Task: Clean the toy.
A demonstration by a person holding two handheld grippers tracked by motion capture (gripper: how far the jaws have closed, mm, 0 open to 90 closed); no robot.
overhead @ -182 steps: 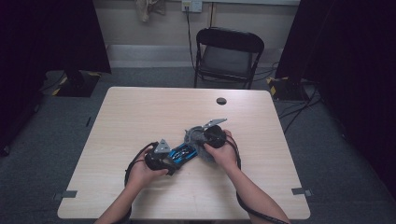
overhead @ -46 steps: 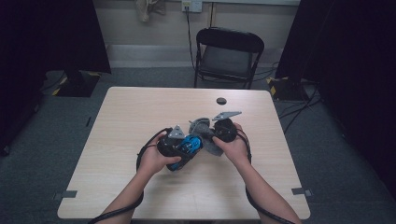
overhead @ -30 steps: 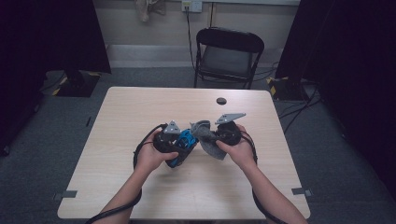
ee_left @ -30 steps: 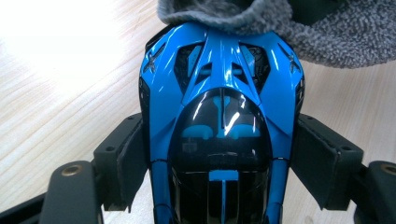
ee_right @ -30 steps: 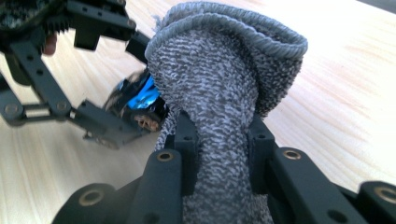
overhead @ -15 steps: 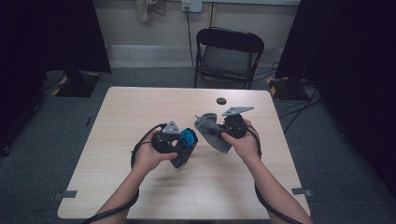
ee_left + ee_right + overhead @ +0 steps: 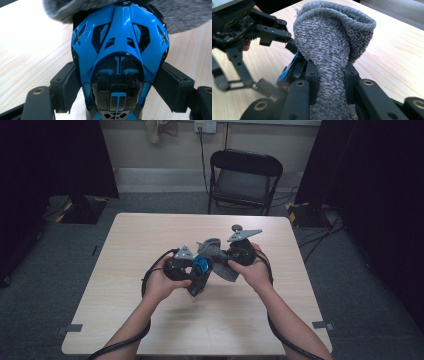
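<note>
Your left gripper (image 7: 117, 100) clamps blue toy car (image 7: 120, 50) between 2 pads, above table (image 7: 150, 240) centre. Your right gripper (image 7: 329, 82) pinches grey sock (image 7: 332, 50), sock touching car's far end.

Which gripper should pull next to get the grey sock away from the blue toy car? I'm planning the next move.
Probably the right gripper: its jaws are clamped on the grey sock, so it can draw the fabric away. The left gripper already grips the blue toy car by its sides and can simply hold it steady.
</note>
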